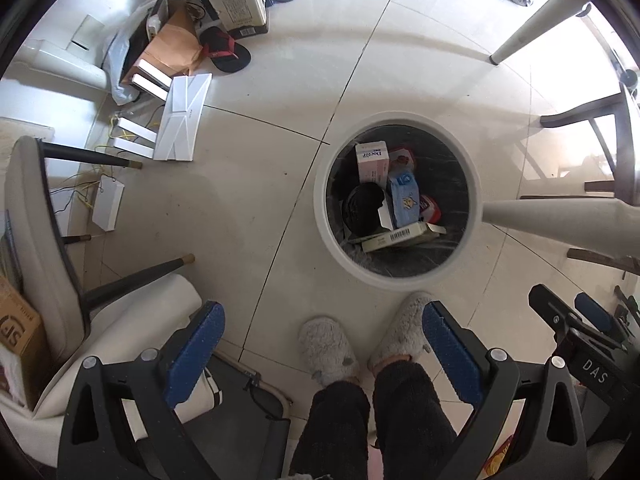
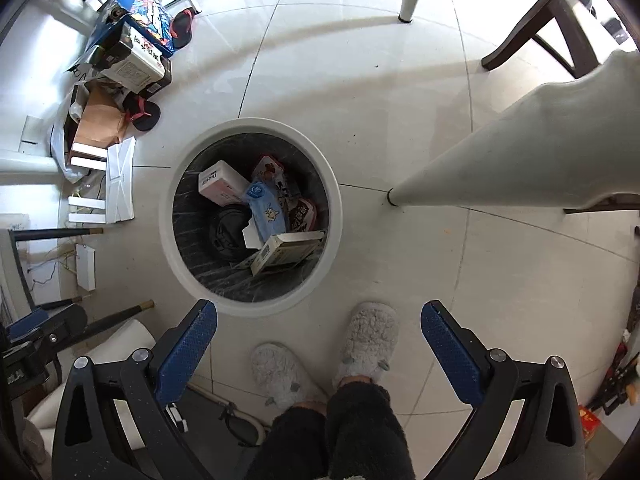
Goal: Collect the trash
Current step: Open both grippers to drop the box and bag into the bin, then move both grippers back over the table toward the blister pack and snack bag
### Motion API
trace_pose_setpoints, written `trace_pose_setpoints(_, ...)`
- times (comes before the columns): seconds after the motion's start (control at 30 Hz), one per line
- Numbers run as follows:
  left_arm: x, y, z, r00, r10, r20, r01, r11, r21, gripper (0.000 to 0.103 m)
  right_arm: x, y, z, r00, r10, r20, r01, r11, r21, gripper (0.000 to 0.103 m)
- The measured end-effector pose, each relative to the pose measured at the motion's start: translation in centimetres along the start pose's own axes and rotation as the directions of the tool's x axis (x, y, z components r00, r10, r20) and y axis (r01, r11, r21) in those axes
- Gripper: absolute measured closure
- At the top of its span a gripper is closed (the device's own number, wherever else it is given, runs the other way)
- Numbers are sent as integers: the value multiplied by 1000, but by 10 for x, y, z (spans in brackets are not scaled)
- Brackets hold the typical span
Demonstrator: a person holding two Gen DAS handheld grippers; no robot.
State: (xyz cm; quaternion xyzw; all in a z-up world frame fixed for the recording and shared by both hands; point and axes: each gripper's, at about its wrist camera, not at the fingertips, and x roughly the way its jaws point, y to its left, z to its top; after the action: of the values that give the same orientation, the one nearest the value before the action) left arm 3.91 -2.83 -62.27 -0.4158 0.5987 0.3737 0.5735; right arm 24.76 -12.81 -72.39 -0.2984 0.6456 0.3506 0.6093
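A round white trash bin (image 1: 326,216) (image 2: 168,224) with a dark liner stands on the tiled floor below both grippers. Inside lie a pink box (image 1: 373,162) (image 2: 219,183), a blue packet (image 1: 405,196) (image 2: 266,210), a flat barcode box (image 1: 400,236) (image 2: 286,254), a black round item (image 1: 362,210) (image 2: 226,232) and red wrappers (image 1: 430,209) (image 2: 303,214). My left gripper (image 1: 322,354) points down, open and empty, nearer than the bin. My right gripper (image 2: 318,354) is open and empty too, and shows in the left wrist view (image 1: 580,320).
A person's feet in grey slippers (image 1: 328,350) (image 2: 370,340) stand by the bin. White table legs (image 1: 560,220) (image 2: 520,160), a beige chair (image 1: 44,240), dark chair legs (image 2: 560,20), boxes, bags and sandals (image 1: 224,50) (image 2: 120,80) and white routers (image 1: 180,120) ring the floor.
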Motion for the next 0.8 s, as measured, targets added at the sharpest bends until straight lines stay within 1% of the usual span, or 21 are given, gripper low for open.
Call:
trace_pose_setpoints(0.13, -31, 1, -15, 1000, -10, 15, 10, 1000, 3, 2, -34, 5, -13, 1000, -3, 16, 3, 1000, -17, 0)
trace_pose_setpoints(0.23, -58, -2, -27, 1000, -20, 22, 20, 1000, 16, 2, -70, 7, -25, 999, 4, 33, -3, 1000, -27, 0)
trace_pose_setpoints(0.37, -104, -5, -46, 999, -36, 25, 35, 999, 37, 2, -130, 9, -41, 998, 25, 63, -23, 999, -29, 0)
trace_pose_setpoints(0.5, -158, -8, -67, 998, -49, 41, 47, 997, 56, 2, -199, 9, -58, 994, 50, 97, -48, 999, -20, 0)
trace_pose_setpoints(0.63, -218, -12, -85, 996, -43, 84, 38, 997, 68, 2, -267, 9, -74, 990, 79, 117, -78, 997, -13, 0)
trace_pose_setpoints(0.7, -248, -12, -90, 992, -47, 119, 39, 997, 70, 2, -302, 8, -82, 987, 103, 125, -103, 995, -5, 0)
trace_pose_setpoints(0.8, -287, -15, -89, 983, -43, 179, 29, 996, 80, 2, -348, 7, -83, 980, 142, 138, -144, 990, 8, 0)
